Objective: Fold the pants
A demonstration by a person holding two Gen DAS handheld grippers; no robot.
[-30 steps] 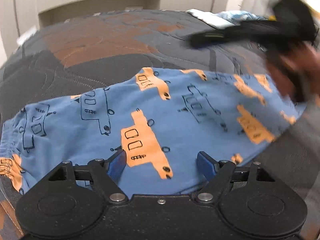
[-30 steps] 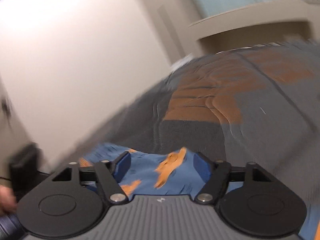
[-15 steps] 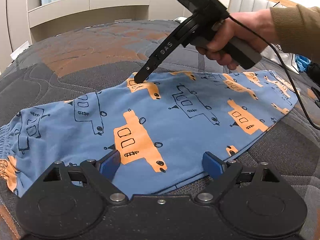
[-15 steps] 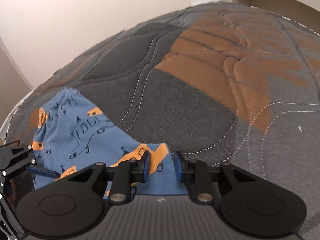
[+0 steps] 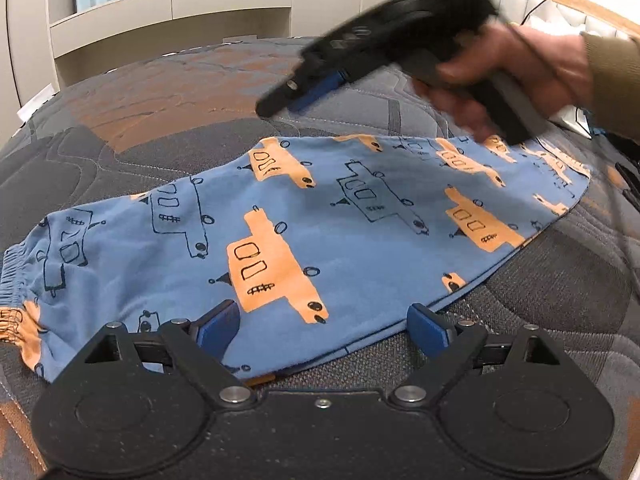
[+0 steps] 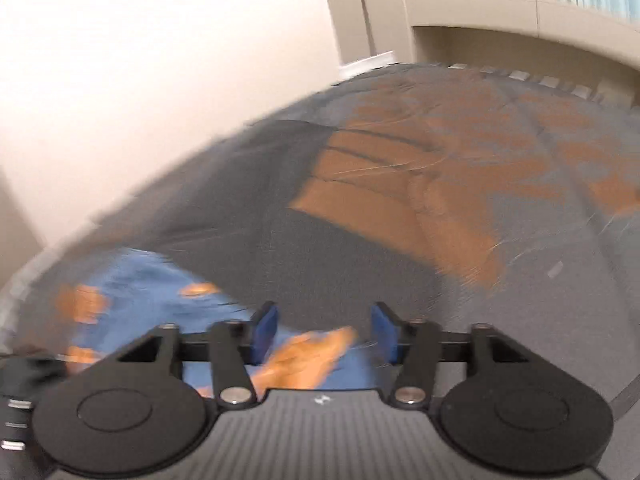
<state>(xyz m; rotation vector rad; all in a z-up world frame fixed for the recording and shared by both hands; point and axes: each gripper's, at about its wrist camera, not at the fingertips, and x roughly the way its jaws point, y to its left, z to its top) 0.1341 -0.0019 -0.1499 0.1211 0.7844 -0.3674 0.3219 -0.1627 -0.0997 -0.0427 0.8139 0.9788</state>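
Blue pants [image 5: 320, 232] printed with orange and outlined trucks lie flat on the quilted bed, folded lengthwise, waistband at the left. My left gripper [image 5: 322, 330] is open and empty, just above the pants' near edge. My right gripper [image 5: 288, 96] is held in a hand above the far edge of the pants, lifted off the cloth and blurred. In the right wrist view it [image 6: 324, 334] is open and empty, with the pants [image 6: 160, 292] below and to the left.
The grey and orange quilted bedspread [image 5: 160, 92] extends all round the pants. A beige shelf unit [image 5: 180, 8] stands behind the bed. A padded headboard [image 5: 560, 12] and cables are at the right. A pale wall [image 6: 140, 80] is beside the bed.
My right gripper was shut on the pants' far edge half a second ago. It has opened, let go and lifted up and to the right. The left gripper has stayed open.
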